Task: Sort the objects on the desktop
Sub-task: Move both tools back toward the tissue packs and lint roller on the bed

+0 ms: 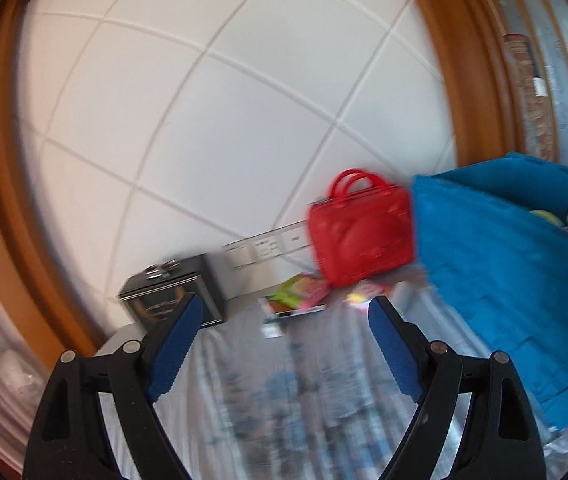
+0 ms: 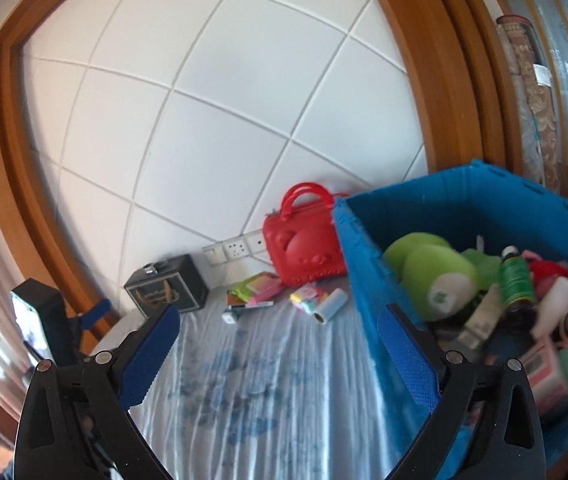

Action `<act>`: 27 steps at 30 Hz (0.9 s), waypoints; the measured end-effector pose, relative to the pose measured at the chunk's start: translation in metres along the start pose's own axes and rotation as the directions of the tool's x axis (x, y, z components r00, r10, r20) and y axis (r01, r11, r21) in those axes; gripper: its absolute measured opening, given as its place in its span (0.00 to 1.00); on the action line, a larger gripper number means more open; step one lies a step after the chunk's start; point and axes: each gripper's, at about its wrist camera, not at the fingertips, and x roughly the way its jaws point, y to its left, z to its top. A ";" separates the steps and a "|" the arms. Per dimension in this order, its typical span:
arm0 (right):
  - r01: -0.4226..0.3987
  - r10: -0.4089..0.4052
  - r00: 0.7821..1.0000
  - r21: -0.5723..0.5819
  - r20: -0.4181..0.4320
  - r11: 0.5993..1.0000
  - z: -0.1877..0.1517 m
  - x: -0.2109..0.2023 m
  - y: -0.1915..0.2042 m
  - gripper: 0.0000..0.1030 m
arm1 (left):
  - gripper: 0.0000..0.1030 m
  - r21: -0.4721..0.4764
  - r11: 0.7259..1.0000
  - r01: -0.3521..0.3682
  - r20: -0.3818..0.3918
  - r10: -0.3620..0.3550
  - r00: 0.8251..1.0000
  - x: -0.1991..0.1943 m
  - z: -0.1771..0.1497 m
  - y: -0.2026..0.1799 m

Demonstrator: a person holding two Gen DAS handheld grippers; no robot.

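Note:
A blue bin [image 2: 367, 280] stands at the right of the table, filled with a green plush [image 2: 435, 276], a green bottle [image 2: 517, 280] and several small items. It also shows in the left wrist view [image 1: 495, 280]. A red toy handbag [image 2: 303, 240] stands against the wall beside the bin; it shows in the left wrist view [image 1: 361, 232] too. A small white roll [image 2: 331, 306] and colourful packets [image 2: 256, 286] lie before it. My right gripper [image 2: 280, 322] is open and empty above the table. My left gripper [image 1: 285, 312] is open and empty, and its view is blurred.
A dark box-shaped camera [image 2: 168, 286] sits at the back left by the wall sockets [image 2: 236, 250]. The table has a glossy blue-patterned cover [image 2: 264, 380]. The other gripper's body with a phone screen [image 2: 34, 320] is at the left. A wooden frame [image 2: 455, 80] borders the white panelled wall.

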 end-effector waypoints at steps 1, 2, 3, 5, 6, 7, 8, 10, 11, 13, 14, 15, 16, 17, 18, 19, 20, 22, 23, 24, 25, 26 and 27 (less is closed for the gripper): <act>-0.005 0.005 1.000 -0.009 -0.002 1.000 -0.003 0.008 0.008 0.98 | 0.83 -0.003 1.000 -0.022 -0.002 0.022 1.000 0.004 -0.005 0.014; -0.002 0.001 1.000 -0.025 -0.004 1.000 -0.007 0.018 0.017 0.98 | 0.83 -0.003 0.999 -0.052 -0.005 0.052 0.999 0.010 -0.010 0.028; 0.014 -0.014 1.000 -0.046 -0.004 0.999 -0.012 0.030 0.024 0.98 | 0.83 -0.005 0.997 -0.075 -0.013 0.075 0.997 0.015 -0.014 0.037; 0.032 -0.035 0.999 -0.098 -0.034 0.995 -0.022 0.058 0.036 0.98 | 0.83 -0.030 0.995 -0.094 -0.043 0.093 0.995 0.028 -0.021 0.058; 0.041 -0.049 0.997 -0.116 -0.067 0.992 -0.027 0.075 0.039 0.98 | 0.83 -0.040 0.994 -0.097 -0.052 0.095 0.994 0.035 -0.023 0.064; 0.046 -0.058 0.993 -0.123 -0.098 0.991 -0.029 0.091 0.040 0.98 | 0.83 -0.045 0.993 -0.105 -0.060 0.102 0.993 0.043 -0.022 0.068; 0.035 -0.051 0.990 -0.122 -0.132 0.992 -0.033 0.110 0.039 0.98 | 0.83 -0.051 0.992 -0.116 -0.068 0.112 0.991 0.051 -0.023 0.071; 0.027 -0.049 0.979 -0.116 -0.196 0.993 -0.038 0.149 0.035 0.98 | 0.83 -0.068 0.991 -0.116 -0.086 0.110 0.990 0.067 -0.025 0.074; 0.031 -0.055 0.971 -0.105 -0.233 0.994 -0.040 0.172 0.032 0.98 | 0.83 -0.070 0.992 -0.106 -0.096 0.099 0.990 0.077 -0.025 0.073; 0.028 -0.052 0.955 -0.088 -0.291 0.996 -0.046 0.212 0.026 0.98 | 0.83 -0.066 0.992 -0.106 -0.100 0.099 0.990 0.095 -0.025 0.072; 0.042 -0.067 0.946 -0.085 -0.316 0.995 -0.048 0.234 0.023 0.98 | 0.83 -0.075 0.992 -0.100 -0.105 0.092 0.990 0.106 -0.025 0.074; 0.051 -0.076 0.935 -0.083 -0.347 0.995 -0.050 0.259 0.019 0.98 | 0.83 -0.089 0.993 -0.084 -0.110 0.074 0.991 0.115 -0.026 0.074; 0.051 -0.077 0.926 -0.079 -0.370 0.996 -0.053 0.278 0.016 0.97 | 0.83 -0.101 0.993 -0.066 -0.114 0.054 0.992 0.124 -0.027 0.074; 0.052 -0.079 0.916 -0.079 -0.394 0.996 -0.055 0.301 0.013 0.97 | 0.83 -0.107 0.993 -0.052 -0.124 0.039 0.992 0.135 -0.029 0.073; 0.063 -0.094 0.908 -0.087 -0.409 0.994 -0.056 0.324 0.010 0.96 | 0.83 -0.105 0.993 -0.043 -0.133 0.029 0.991 0.145 -0.032 0.072; 0.084 -0.121 0.899 -0.105 -0.420 0.991 -0.057 0.350 0.006 0.94 | 0.83 -0.101 0.994 -0.034 -0.140 0.020 0.990 0.154 -0.034 0.071; 0.099 -0.140 0.894 -0.117 -0.425 0.988 -0.057 0.368 0.003 0.91 | 0.83 -0.094 0.995 -0.030 -0.143 0.017 0.990 0.165 -0.038 0.069; 0.136 -0.179 0.890 -0.130 -0.420 0.982 -0.056 0.412 -0.008 0.90 | 0.83 -0.084 0.996 -0.018 -0.149 0.005 0.989 0.180 -0.043 0.068; 0.144 -0.188 0.886 -0.134 -0.424 0.980 -0.054 0.433 -0.014 0.90 | 0.83 -0.085 0.996 -0.001 -0.152 -0.012 0.988 0.189 -0.046 0.068; 0.147 -0.197 0.882 -0.148 -0.429 0.978 -0.053 0.453 -0.019 0.90 | 0.83 -0.089 0.996 0.008 -0.156 -0.022 0.988 0.195 -0.048 0.068; 0.153 -0.217 0.872 -0.178 -0.439 0.972 -0.053 0.474 -0.023 0.90 | 0.83 -0.095 0.995 0.017 -0.161 -0.032 0.986 0.202 -0.050 0.068; 0.155 -0.244 0.854 -0.223 -0.460 0.962 -0.054 0.496 -0.027 0.91 | 0.83 -0.104 0.994 0.025 -0.167 -0.042 0.985 0.210 -0.052 0.068; 0.153 -0.271 0.835 -0.271 -0.480 0.950 -0.057 0.518 -0.029 0.91 | 0.83 -0.112 0.993 0.030 -0.176 -0.050 0.983 0.216 -0.055 0.068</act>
